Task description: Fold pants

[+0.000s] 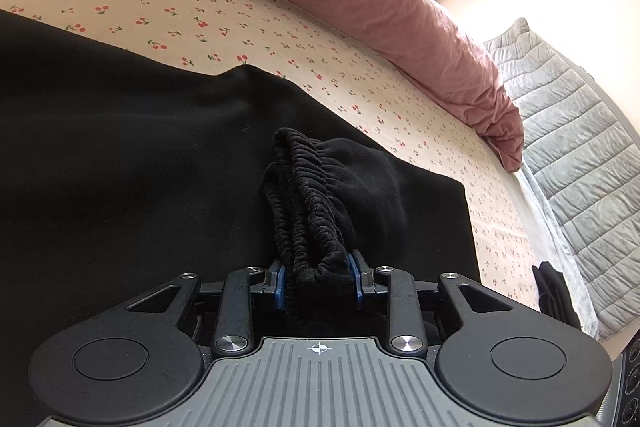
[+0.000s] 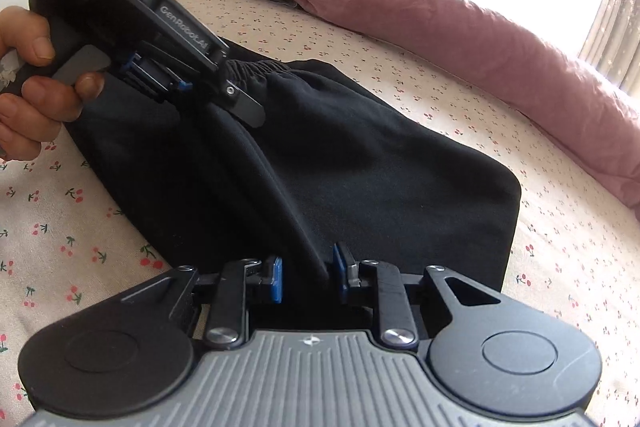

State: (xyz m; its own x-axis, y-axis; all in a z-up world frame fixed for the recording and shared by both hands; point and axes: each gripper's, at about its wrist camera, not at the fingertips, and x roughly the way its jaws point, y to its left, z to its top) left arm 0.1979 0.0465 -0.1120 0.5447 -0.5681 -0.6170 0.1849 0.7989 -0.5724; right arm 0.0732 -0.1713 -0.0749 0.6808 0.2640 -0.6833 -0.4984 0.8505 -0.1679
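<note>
Both jaws are clamped on the black pants [image 2: 320,155]: the left gripper [image 1: 320,273] bites the waistband, the right gripper [image 2: 306,273] a fold. The pants lie on the bed [image 2: 440,99], partly folded; more folding is left.

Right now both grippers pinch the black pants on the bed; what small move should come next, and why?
Probably lift both ends together and carry them across the black fleece pants to start a fold. The left gripper is shut on the bunched elastic waistband, the right gripper on a fabric ridge, while the rest lies flat on the cherry-print sheet.
</note>
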